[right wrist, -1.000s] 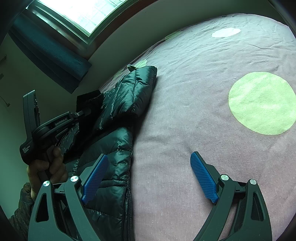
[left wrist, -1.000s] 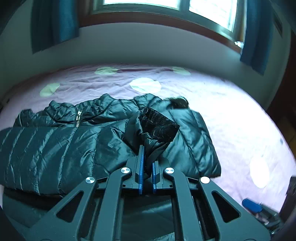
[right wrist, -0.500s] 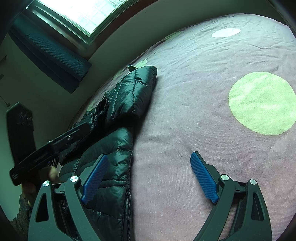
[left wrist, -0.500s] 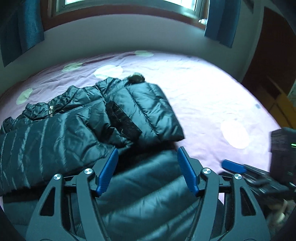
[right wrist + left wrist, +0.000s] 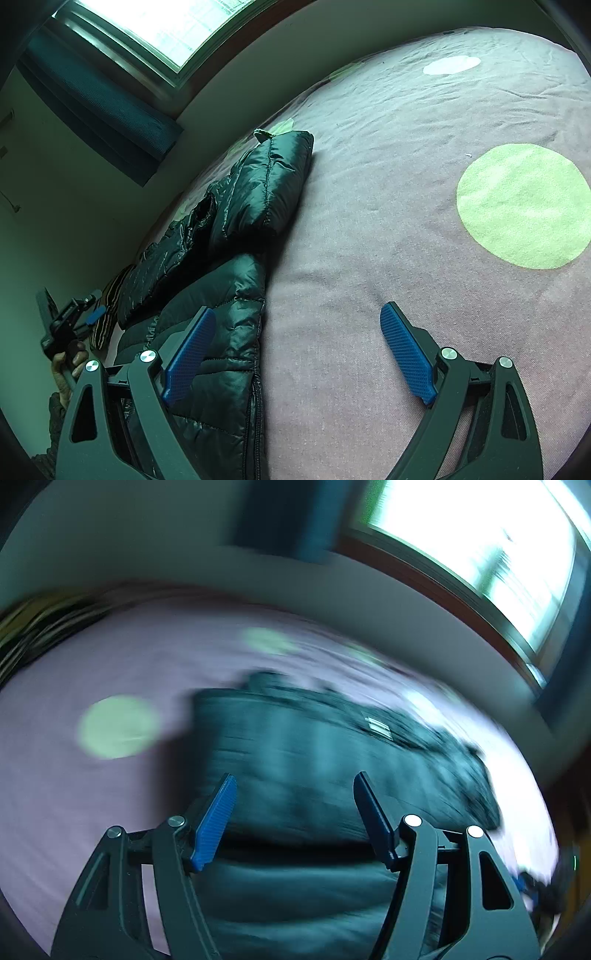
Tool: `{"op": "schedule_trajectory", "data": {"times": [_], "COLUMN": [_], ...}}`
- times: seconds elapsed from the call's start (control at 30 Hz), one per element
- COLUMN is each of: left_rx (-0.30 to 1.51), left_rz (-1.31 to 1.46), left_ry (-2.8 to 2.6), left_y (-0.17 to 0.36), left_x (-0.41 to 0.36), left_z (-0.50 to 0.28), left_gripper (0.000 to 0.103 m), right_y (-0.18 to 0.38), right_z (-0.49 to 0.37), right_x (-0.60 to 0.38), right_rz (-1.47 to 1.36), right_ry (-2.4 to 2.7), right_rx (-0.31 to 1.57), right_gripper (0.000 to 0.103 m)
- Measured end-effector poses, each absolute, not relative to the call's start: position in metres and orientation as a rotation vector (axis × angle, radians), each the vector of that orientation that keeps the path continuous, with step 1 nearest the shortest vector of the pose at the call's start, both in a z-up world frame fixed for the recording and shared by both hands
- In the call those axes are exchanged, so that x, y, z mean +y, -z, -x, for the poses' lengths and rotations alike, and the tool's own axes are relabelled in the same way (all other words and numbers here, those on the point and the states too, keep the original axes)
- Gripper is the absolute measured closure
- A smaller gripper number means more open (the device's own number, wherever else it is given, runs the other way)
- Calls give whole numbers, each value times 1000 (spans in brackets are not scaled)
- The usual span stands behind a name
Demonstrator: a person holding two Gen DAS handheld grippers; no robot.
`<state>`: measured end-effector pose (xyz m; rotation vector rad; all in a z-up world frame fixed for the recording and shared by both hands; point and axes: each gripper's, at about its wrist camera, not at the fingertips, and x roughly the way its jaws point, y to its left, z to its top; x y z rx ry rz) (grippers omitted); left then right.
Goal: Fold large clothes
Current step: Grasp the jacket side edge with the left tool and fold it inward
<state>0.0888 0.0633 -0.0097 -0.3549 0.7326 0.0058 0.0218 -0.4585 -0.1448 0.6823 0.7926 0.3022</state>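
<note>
Moved: your left gripper let go of the sleeve cuff it was pinching a second ago and swung off to the jacket's left side; its view is now smeared by that sweep. Right gripper hasn't budged.
Left tool: jaws stand apart at a medium gap, nothing between the pads; only the dark puffer jacket shows behind them.
Right tool: jaws wide, empty. Left pad hangs over the jacket's near edge, right pad over bare sheet.
Jacket location: on the purple bed sheet with pale green dots, left of the right gripper. One quilted sleeve is folded in across the body on the far side; the zipper edge runs along the near side.
Left hand: your hand and its gripper sit small at the far left of the right-wrist view, beside the jacket.
Risk 1: slick, puffy fill; I'd expect the folded sleeve to spring open if you tug the body while taking the next fold.
Risk 2: grabbing at this speed could pinch the sheet with the shell, or catch one layer only and skew the fold.
Risk 3: right pads straddle the jacket edge; closing there may take sheet too.
Writing: a small pale tag near the collar, too blurred to read. No brand legible.
</note>
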Motion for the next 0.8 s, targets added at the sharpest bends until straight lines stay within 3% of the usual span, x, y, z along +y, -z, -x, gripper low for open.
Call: {"op": "schedule_trajectory", "data": {"times": [0.2, 0.27, 0.33, 0.43, 0.6, 0.67, 0.7, 0.73, 0.8], "left_rx": [814, 845, 873, 887, 831, 807, 800, 789, 784], "left_rz": [490, 475, 476, 449, 375, 392, 411, 432, 473], "left_ry": [-4, 25, 55, 59, 85, 99, 108, 115, 122], "left_y": [49, 60, 69, 78, 61, 53, 51, 50, 48], "left_x": [116, 111, 107, 103, 102, 106, 109, 113, 120], "left_z": [-110, -120, -127, -133, -120, -115, -118, -119, -126], "left_gripper": [39, 52, 75, 80, 78, 65, 51, 44, 42], "right_y": [145, 145, 145, 145, 144, 145, 144, 145, 145], "right_z": [-22, -22, -22, -22, -22, -22, -22, -22, -22], "right_x": [-458, -459, -458, -459, -458, -458, -458, -458, -458], "right_rz": [-683, -682, -683, -681, -682, -682, -682, -682, -683], "right_ry": [-303, -302, -302, -302, -302, -302, -302, -302, -302], "right_rx": [792, 792, 792, 793, 792, 793, 792, 792, 793], "right_gripper": [13, 13, 13, 13, 13, 13, 13, 13, 13]}}
